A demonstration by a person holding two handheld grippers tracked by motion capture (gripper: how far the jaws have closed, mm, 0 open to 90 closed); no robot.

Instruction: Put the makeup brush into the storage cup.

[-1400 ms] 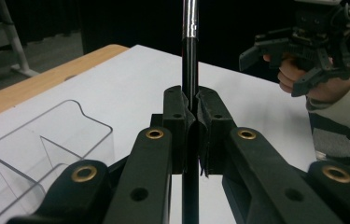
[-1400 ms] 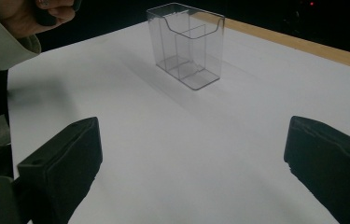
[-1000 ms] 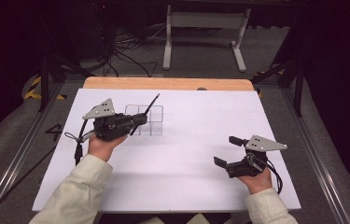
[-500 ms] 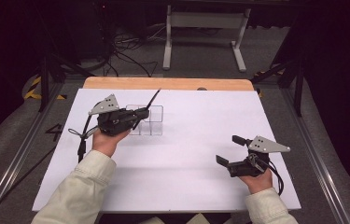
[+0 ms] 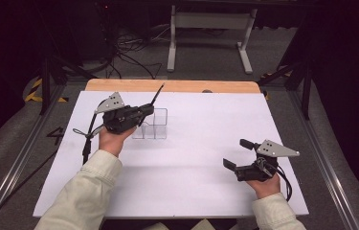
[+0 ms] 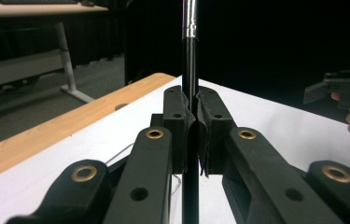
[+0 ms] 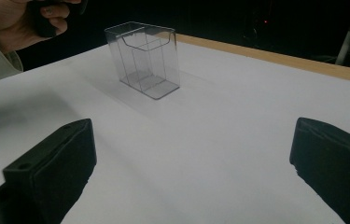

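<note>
From the high view, your left gripper (image 5: 144, 111) sits over the left half of the white table (image 5: 191, 177), just above and to the left of a clear plastic holder (image 5: 154, 125) that stands upright on the sheet. The jaws are clamped on a thin black pen (image 5: 157, 95), which sticks out past them and slants up toward the far wooden edge of the table. Your left hand (image 5: 112, 139) wraps the gripper body from below, and the cream sleeve (image 5: 84, 196) runs in from the bottom. Your right gripper (image 5: 237, 153) rests low near the right front of the table, well apart from the holder, with its jaws spread wide and nothing between them. Your right hand (image 5: 265, 184) holds it from behind.

In the left gripper view, your two jaws are pressed together on the pen (image 6: 190, 84), which rises straight up between the pads and shows a silver band near the top. Farther off at the right edge, your other gripper (image 6: 338, 86) shows against the dark background.

In the right gripper view, your jaws stand far apart at the bottom corners, empty, with bare table between them. The clear holder (image 7: 143, 58) stands ahead on the white sheet, its inner dividers visible through the walls. Your left hand (image 7: 21, 21) shows at the upper left, beside the holder.
</note>
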